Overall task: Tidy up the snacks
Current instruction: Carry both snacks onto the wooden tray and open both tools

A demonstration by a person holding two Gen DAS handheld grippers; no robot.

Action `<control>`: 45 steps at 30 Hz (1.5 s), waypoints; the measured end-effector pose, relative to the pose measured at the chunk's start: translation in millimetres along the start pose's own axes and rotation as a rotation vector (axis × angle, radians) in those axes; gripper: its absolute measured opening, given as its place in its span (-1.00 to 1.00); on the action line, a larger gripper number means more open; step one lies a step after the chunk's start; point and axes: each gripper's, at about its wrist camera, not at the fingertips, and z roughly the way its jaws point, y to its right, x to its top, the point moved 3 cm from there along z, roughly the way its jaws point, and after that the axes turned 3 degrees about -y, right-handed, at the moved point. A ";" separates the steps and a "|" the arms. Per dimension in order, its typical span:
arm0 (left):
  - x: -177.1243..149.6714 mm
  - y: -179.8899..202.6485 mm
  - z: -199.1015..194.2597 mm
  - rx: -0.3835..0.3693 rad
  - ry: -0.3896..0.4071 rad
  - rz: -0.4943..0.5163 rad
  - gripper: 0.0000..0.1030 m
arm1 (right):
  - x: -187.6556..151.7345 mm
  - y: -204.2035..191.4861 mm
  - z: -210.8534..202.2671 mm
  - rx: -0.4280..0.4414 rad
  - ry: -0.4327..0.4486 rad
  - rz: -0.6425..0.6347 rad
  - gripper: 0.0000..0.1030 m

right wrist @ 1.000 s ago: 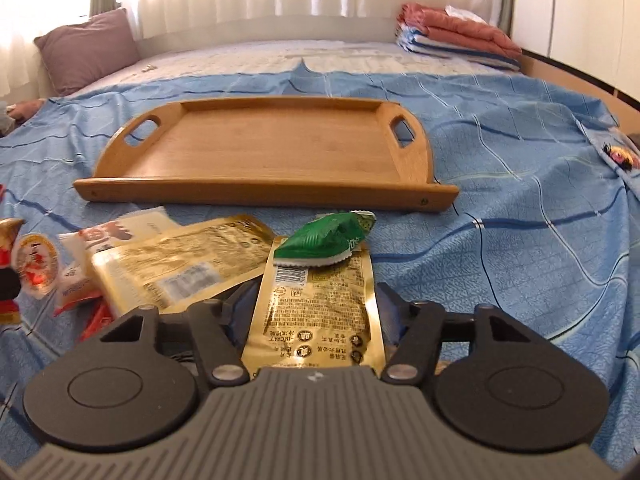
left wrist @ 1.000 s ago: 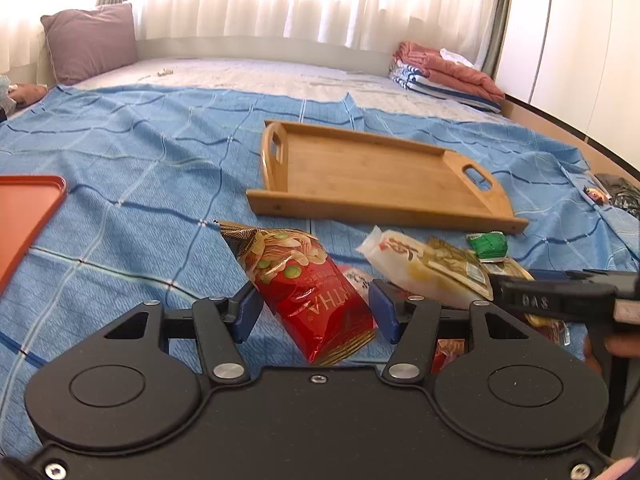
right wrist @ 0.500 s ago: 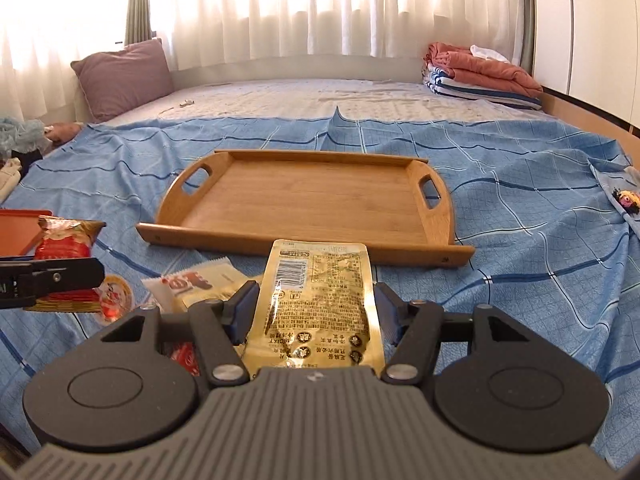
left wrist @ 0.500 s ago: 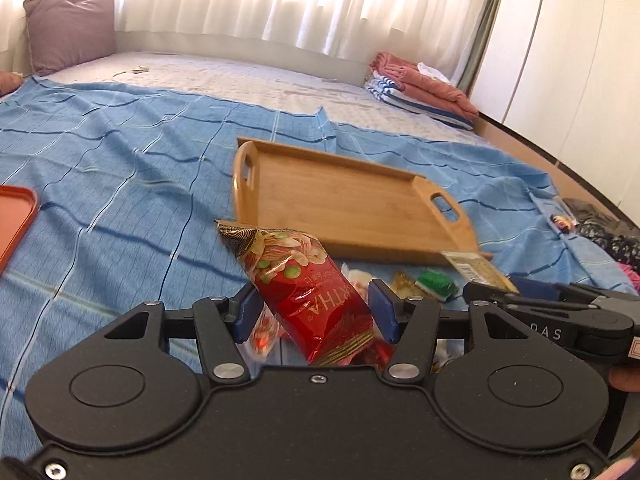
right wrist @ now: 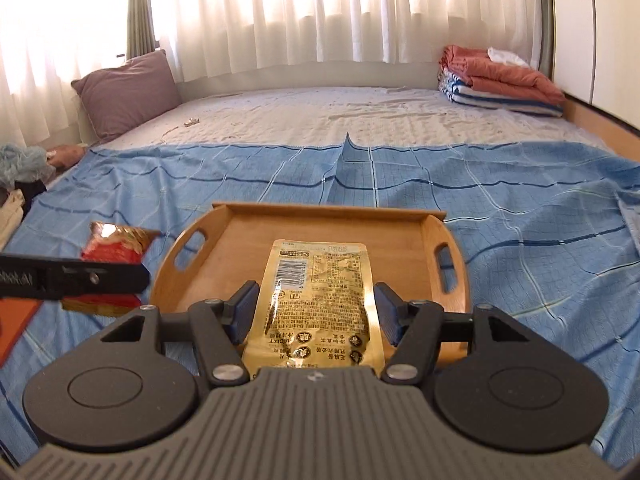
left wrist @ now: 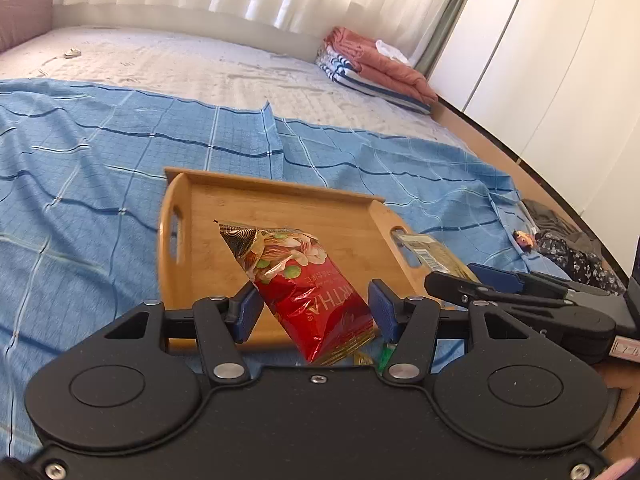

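From the left wrist camera, the left gripper [left wrist: 314, 308] holds a red snack bag [left wrist: 308, 292] printed with nuts, its blue pads [left wrist: 248, 312] pressed against the bag's sides so that the bag sticks up and forward, lifted clear of the bed. Beyond it lies an empty bamboo tray [left wrist: 224, 204] with cut-out handles, resting on a blue checked sheet [left wrist: 100, 152]. At the right edge the right gripper [left wrist: 452, 280] reaches in holding a gold packet [left wrist: 432, 252] over the tray's right handle. A few small wrappers, hard to make out, show on the sheet below the bag. From the right wrist camera, the right gripper [right wrist: 316, 312] is closed on a flat gold foil pouch [right wrist: 316, 300] with a barcode and printed text facing up, held in the air in front of the bamboo tray [right wrist: 332, 212]. To the left, the left gripper [right wrist: 140, 274] carries the red snack bag [right wrist: 112, 240] just beside the tray's left handle. A purple pillow [right wrist: 128, 92] and folded blankets [right wrist: 500, 76] sit at the far end of the bed. The step in hand appears to be carrying both snacks to the tray. The next move likely calls for bringing each pack over the tray floor, side by side without overlapping, lowering them, then releasing.
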 end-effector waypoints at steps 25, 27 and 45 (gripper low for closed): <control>15.0 -20.0 168.7 0.061 -0.106 0.028 0.07 | -11.4 47.3 134.9 -0.080 -0.127 0.081 0.27; 13.4 -19.3 172.2 0.063 -0.108 0.038 0.07 | -12.7 47.0 136.2 -0.082 -0.124 0.073 0.27; 4.0 -15.0 185.9 0.098 -0.115 0.097 0.08 | -24.9 41.8 144.0 -0.098 -0.103 -0.006 0.27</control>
